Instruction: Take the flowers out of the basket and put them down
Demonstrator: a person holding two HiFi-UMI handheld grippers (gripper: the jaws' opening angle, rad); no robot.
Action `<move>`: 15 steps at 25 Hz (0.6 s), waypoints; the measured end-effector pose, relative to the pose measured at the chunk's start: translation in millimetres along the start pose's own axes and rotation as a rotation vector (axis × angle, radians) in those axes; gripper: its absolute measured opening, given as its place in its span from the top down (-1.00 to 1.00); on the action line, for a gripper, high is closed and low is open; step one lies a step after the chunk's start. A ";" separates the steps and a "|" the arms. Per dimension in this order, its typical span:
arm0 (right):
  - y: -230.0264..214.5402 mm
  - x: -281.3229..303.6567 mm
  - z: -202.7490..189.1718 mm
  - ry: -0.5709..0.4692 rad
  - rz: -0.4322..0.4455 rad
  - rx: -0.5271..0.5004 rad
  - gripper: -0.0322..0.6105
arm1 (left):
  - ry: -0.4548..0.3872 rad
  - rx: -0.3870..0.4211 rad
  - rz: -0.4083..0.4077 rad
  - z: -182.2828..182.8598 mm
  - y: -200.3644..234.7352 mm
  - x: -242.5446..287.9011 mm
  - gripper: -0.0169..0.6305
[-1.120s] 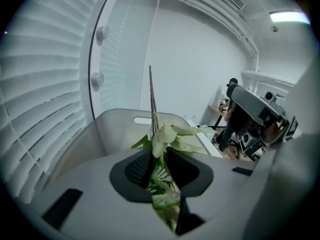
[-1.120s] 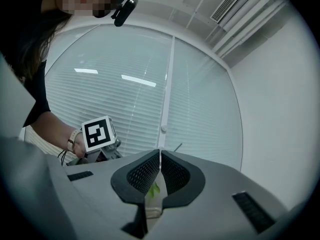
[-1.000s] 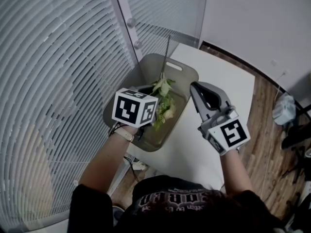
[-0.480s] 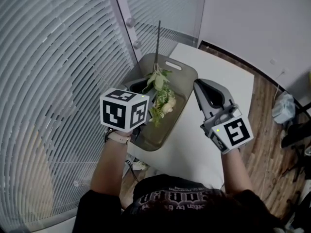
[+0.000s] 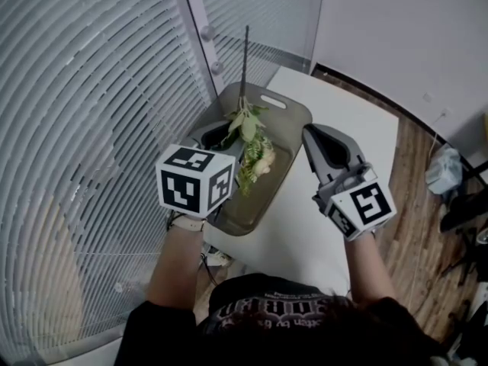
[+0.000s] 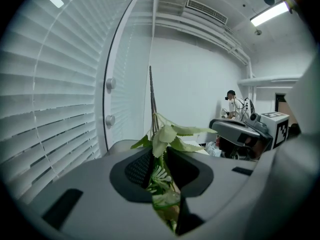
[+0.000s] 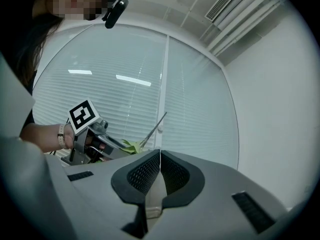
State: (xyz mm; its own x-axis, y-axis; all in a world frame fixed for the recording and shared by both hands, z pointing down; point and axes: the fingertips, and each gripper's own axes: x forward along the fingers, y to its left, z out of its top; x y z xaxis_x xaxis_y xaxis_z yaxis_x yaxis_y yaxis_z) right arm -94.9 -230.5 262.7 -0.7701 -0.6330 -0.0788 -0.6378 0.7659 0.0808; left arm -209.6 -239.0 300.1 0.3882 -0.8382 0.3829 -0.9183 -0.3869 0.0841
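Gently now: my left gripper (image 6: 159, 173) pinches the flower sprig (image 5: 252, 149), right gripper (image 7: 159, 173) pressed together, empty; I'd lift straight up, clearing the basket (image 5: 296, 119).

The left gripper (image 5: 226, 139) now holds the flower sprig (image 5: 252, 149) higher above the basket (image 5: 299, 120), and its stem reaches further up the blinds (image 5: 91, 90).
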 end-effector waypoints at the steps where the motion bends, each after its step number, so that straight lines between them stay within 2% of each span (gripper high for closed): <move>1: 0.3 0.8 -0.8 0.003 -0.001 0.000 0.81 | -0.007 0.007 0.000 1.0 -0.5 -0.5 0.69; 6: 3.2 2.0 3.7 -0.006 -0.002 -0.010 0.81 | -0.051 -0.012 -0.030 6.2 -4.5 -4.6 0.70; 15: 2.2 5.2 7.6 -0.001 -0.029 -0.022 0.82 | -0.070 -0.018 -0.013 3.2 0.4 -6.8 0.70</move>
State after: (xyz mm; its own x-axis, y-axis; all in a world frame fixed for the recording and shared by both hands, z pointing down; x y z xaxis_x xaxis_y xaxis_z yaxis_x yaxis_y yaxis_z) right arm -100.3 -231.2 255.0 -0.7513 -0.6549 -0.0821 -0.6600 0.7445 0.1007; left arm -212.3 -234.7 294.6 0.4038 -0.8585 0.3160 -0.9142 -0.3911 0.1056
